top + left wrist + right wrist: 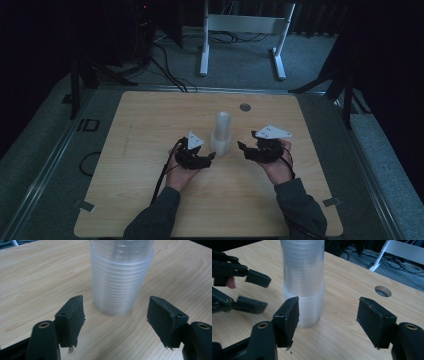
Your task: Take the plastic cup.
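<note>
A stack of clear plastic cups [221, 133] stands upside down near the middle of the wooden table [150, 125]. My left gripper [210, 156] is just left of the stack, open, its jaws pointing at the stack's base. In the left gripper view the stack [121, 277] rises just beyond the open left gripper [116, 322]. My right gripper [241, 147] is just right of the stack, open and empty. In the right gripper view the stack [304, 282] stands ahead and left of the open right gripper [328, 323], with the left gripper [254, 292] beyond it.
A round cable hole [244, 107] lies in the table behind the stack; the same hole [383, 291] appears in the right gripper view. A white desk frame [245, 30] and cables sit on the floor beyond the table's far edge.
</note>
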Demonstrator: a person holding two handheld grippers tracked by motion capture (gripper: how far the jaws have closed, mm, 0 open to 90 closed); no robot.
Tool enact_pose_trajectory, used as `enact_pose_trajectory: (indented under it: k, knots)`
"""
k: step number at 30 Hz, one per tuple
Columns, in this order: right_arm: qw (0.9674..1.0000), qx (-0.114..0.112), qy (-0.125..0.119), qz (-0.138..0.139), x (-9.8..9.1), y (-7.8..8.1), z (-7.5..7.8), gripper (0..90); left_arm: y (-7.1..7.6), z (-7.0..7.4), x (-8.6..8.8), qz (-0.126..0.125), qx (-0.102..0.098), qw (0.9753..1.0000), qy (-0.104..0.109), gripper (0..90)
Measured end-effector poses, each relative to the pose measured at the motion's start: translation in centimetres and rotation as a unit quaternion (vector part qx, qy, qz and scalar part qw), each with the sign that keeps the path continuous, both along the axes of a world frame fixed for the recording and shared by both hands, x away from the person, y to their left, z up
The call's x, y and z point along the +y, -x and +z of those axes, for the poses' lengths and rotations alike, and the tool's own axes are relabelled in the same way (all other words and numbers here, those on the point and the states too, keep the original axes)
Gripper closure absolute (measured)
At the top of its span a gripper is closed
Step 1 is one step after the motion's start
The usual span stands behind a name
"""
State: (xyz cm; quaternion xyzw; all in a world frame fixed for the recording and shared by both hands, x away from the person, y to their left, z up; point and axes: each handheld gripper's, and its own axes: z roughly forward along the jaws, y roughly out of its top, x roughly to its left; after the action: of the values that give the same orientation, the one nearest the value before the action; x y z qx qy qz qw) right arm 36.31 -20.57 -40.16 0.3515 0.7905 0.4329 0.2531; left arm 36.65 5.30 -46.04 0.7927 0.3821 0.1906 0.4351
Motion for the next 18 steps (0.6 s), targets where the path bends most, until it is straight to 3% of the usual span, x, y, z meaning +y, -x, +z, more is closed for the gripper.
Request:
enact_pose_trajectory:
  k: [8,15,18]
  knots:
    - [0.9998,0.003,-0.009,0.015,0.8,-0.6,0.4,30.2,-0.6,0.1,-1.4,-0.010,-0.013,0.9998,0.007,24.3]
    - [0.9993,-0.004,-0.020,0.030,2.1,-1.4,1.0,29.6,-1.7,-0.5,-2.1,-0.008,-0.016,0.9993,0.034,24.2]
    - [0.9992,-0.007,-0.019,0.034,2.7,-1.8,1.2,29.3,-1.9,-0.5,-2.4,-0.004,-0.015,0.9994,0.031,23.0]
